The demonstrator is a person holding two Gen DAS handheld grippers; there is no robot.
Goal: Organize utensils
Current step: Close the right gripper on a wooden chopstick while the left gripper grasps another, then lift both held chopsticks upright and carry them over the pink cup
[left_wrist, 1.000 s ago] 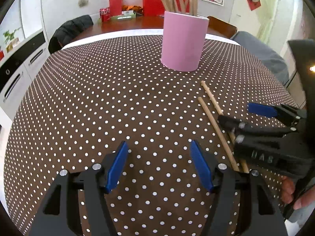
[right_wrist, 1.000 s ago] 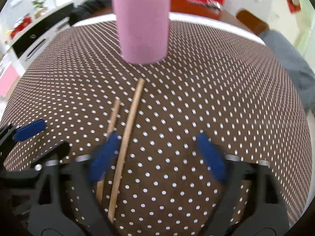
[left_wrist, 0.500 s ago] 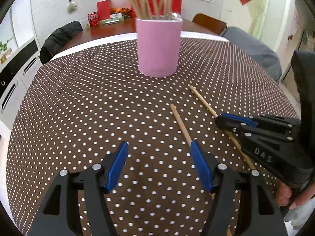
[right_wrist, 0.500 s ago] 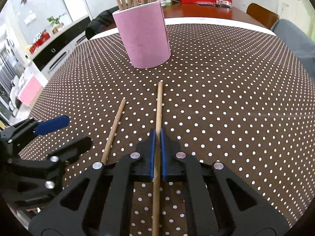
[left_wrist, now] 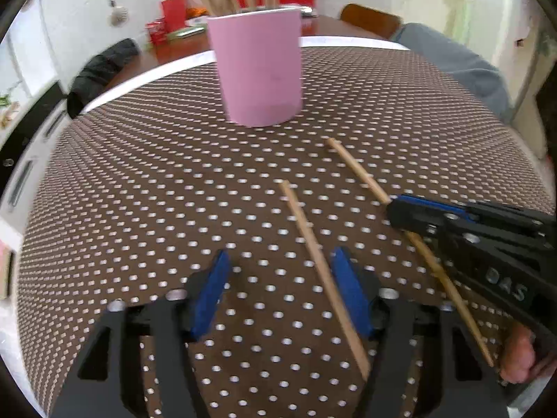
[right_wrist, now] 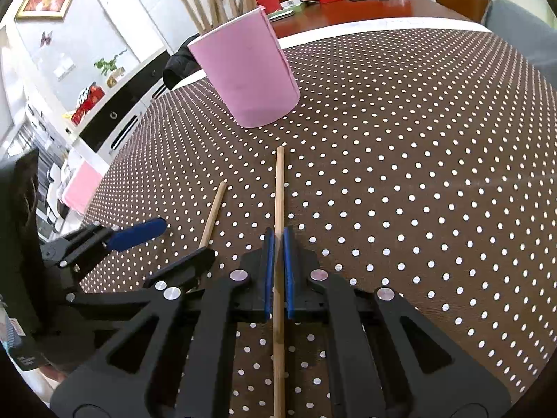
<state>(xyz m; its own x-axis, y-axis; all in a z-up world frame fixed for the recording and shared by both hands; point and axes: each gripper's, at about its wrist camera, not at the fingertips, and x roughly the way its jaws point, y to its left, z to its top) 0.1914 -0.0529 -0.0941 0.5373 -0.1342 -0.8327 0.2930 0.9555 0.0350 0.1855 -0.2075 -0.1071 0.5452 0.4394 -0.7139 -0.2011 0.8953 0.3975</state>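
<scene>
Right wrist view: the right gripper (right_wrist: 277, 244) is clamping one chopstick (right_wrist: 279, 188) at centre frame; a second chopstick (right_wrist: 213, 214) is lying left of it, between the still-parted, closing pads of the left gripper (left_wrist: 280, 291). One pink cup (right_wrist: 249, 80) is standing upper centre, holding several sticks.

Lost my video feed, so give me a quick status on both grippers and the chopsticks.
Right gripper shut on one chopstick. Left gripper closing around the second chopstick, fingers not yet pressing. Pink holder ahead, path clear.
</scene>
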